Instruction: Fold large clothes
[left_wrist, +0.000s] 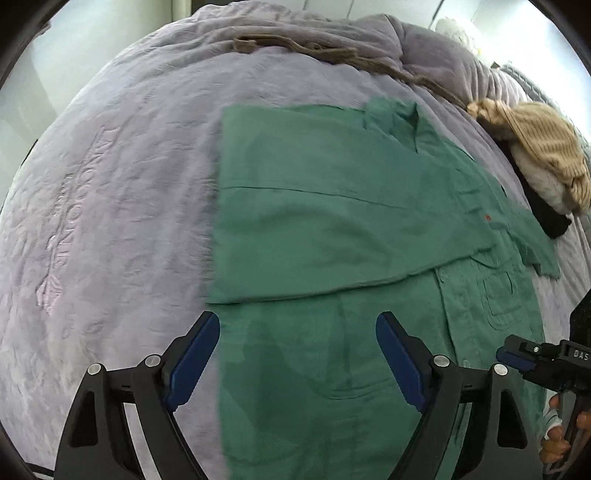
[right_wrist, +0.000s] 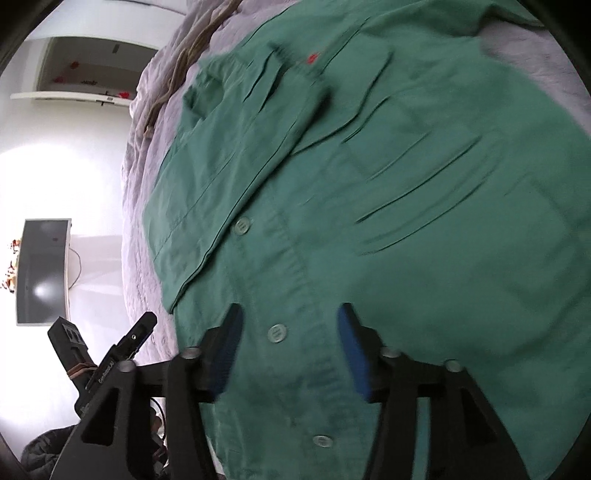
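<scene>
Both views are smeared by motion blur, and the green shirt (left_wrist: 332, 221) runs past the lower edge of the left wrist view and off the right and lower edges of the right wrist view, so its full outline cannot be traced. It is a woven, button-front garment lying flat on the lilac quilted bedspread (left_wrist: 110, 221), with one side panel folded over its middle in a straight-edged flap (left_wrist: 314, 206). Just right of that flap a patch chest pocket (left_wrist: 496, 299) shows, and a small red mark (left_wrist: 487, 218) sits above it, too small to read. In the right wrist view the placket carries round pale buttons (right_wrist: 277, 333), and thin parallel creases (right_wrist: 417, 214) cross the cloth to their right. Beyond the shirt's far edge lies a brown cord-like strip (left_wrist: 332, 51), and off its right shoulder a heap of tan ribbed knit (left_wrist: 532, 147) over white and black cloth, whose shapes are hard to make out. The left gripper (left_wrist: 297, 354) hangs over the shirt's near part with its blue-padded jaws spread wide and nothing between them. The right gripper (right_wrist: 290, 350) hangs over the placket, jaws well apart and holding nothing; its tip (left_wrist: 517, 354) also shows at the shirt's right edge in the left wrist view.
</scene>
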